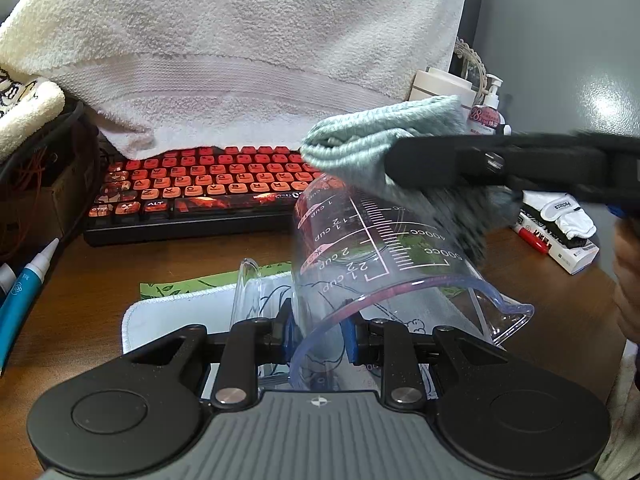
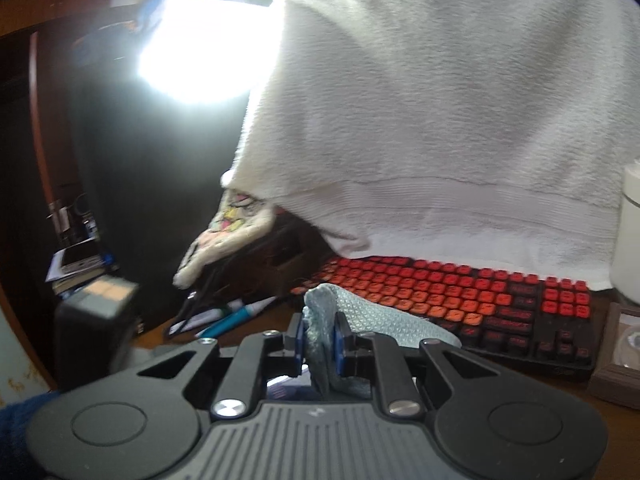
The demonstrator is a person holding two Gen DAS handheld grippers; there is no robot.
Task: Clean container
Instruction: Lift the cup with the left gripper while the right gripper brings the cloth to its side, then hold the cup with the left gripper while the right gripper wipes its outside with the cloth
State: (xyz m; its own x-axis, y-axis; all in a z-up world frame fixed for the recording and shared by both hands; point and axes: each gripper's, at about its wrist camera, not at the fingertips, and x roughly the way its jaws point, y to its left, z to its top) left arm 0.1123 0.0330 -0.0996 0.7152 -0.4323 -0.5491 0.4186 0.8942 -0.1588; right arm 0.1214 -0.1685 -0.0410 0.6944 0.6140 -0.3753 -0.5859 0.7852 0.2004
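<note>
Left wrist view shows the left gripper (image 1: 320, 334) fingers clenched on a tilted clear measuring cup (image 1: 384, 248) while the right gripper (image 2: 319, 340) fingers grasp a teal cloth (image 1: 360, 152) against it.

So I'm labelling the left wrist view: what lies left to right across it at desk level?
Blue tube → keyboard → measuring cup → red marker

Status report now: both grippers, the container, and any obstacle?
Left gripper shut on measuring cup rim, cup tilted. Right gripper shut on teal cloth, cloth against cup's base. Keyboard close behind; nothing blocking.
</note>
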